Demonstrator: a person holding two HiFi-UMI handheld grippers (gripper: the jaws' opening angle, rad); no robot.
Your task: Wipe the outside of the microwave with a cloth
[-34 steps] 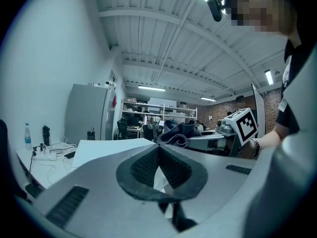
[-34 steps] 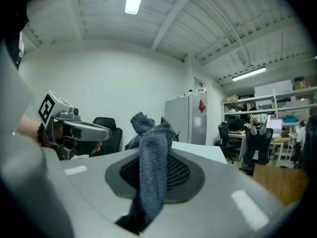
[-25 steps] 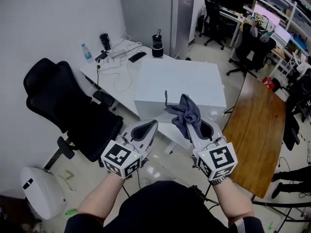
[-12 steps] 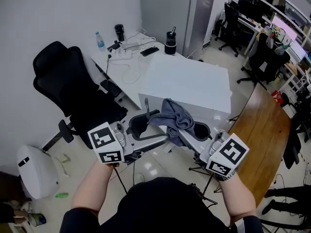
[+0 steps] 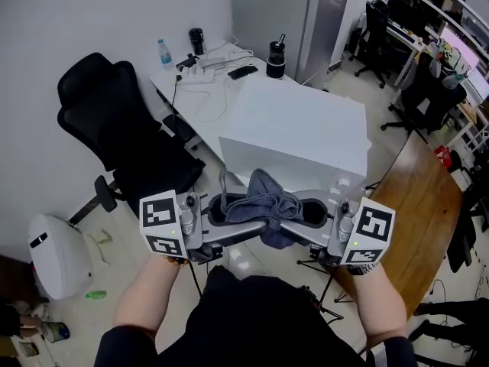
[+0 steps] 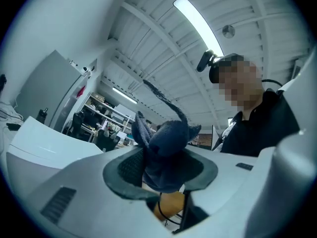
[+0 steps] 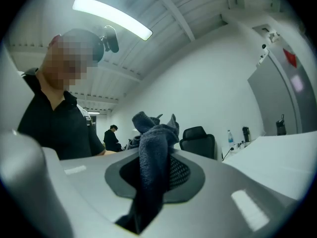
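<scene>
Two tongs clench one grey cloth (image 5: 263,199) on the near side of the white microwave (image 5: 306,125) — the left tongs (image 5: 248,226) have just been closing on it, facing the right tongs (image 5: 286,228).

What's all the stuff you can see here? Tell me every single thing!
microwave: one, white, on the desk beyond the grippers
cloth: one, grey-blue, bunched between both grippers
desk: one, white, under the microwave
water bottle: one, clear, desk's far left corner
tumbler: one, black, desk's far edge
phone: one, black, beside the tumbler
cables: several, white and black, on the desk
office chairs: several, black, one left of the desk, others far back
wooden table: one, brown, at right
rounded appliance: one, white, floor at lower left
left gripper: one, grey, jaws just been closing, pressing the cloth
right gripper: one, grey, shut on the cloth
</scene>
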